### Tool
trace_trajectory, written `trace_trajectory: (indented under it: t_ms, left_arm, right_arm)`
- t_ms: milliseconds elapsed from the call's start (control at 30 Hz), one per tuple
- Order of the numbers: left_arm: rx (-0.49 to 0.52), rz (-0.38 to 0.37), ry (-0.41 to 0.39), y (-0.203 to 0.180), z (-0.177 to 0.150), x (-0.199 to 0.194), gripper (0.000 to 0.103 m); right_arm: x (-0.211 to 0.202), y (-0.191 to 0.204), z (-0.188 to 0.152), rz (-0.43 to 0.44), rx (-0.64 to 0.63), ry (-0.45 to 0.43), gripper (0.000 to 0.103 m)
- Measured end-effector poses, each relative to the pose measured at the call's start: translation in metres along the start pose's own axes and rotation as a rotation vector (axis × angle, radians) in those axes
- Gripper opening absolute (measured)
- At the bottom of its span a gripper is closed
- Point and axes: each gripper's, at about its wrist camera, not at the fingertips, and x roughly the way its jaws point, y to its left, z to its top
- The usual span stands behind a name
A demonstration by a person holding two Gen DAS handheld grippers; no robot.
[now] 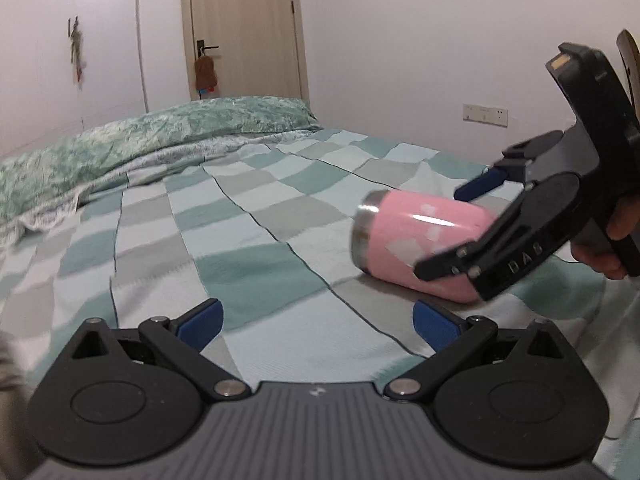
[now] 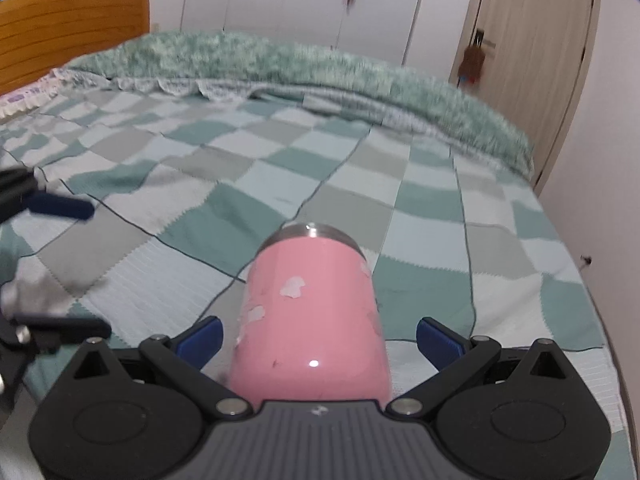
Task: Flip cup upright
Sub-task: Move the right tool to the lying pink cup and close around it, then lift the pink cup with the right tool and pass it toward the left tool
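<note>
A pink cup (image 1: 416, 240) with a steel rim lies on its side on the checked bedspread (image 1: 248, 240), at the right in the left wrist view. My right gripper (image 1: 444, 236) straddles its closed end, jaws open, pads apart from its sides. In the right wrist view the cup (image 2: 312, 320) lies between the open blue fingers, and my right gripper (image 2: 320, 336) shows no contact with it. The steel rim points away. My left gripper (image 1: 318, 324) is open and empty, just in front of the cup; one of its fingers (image 2: 64, 206) shows at the left.
A rumpled green quilt (image 1: 140, 140) lies along the far side of the bed. A wooden headboard (image 2: 72, 28) stands at the left. A door (image 1: 240, 28) and white walls are behind. The bed's edge runs close to the wall (image 2: 600, 240) on the right.
</note>
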Motion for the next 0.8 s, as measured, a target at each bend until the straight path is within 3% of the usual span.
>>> trace_trajectory:
  t_ms: [200,233,267,300,600,800]
  left_arm:
    - [0.052,-0.028,0.035,0.011,0.003,0.015,0.103]
    - [0.052,-0.029,0.042,0.012,0.001,0.018,0.103]
    - [0.05,-0.025,0.048,0.014,-0.001,0.019,0.103]
    - [0.045,-0.022,0.056,0.015,-0.002,0.02,0.103]
    - [0.002,-0.018,0.047,0.008,0.003,-0.004,0.103]
    - [-0.036,0.02,0.02,-0.005,0.011,-0.064,0.103]
  right_arm:
    - [0.021,-0.001,0.004,0.028,0.04,0.109,0.101]
    - [0.024,-0.002,0.004,0.033,0.049,0.126,0.098]
    - [0.026,-0.003,0.004,0.041,0.061,0.139,0.083]
    - [0.027,-0.005,0.004,0.048,0.081,0.147,0.084]
    - [-0.006,-0.003,-0.001,0.063,0.164,0.124,0.083]
    - [-0.067,0.019,-0.002,0.099,0.199,0.061,0.083]
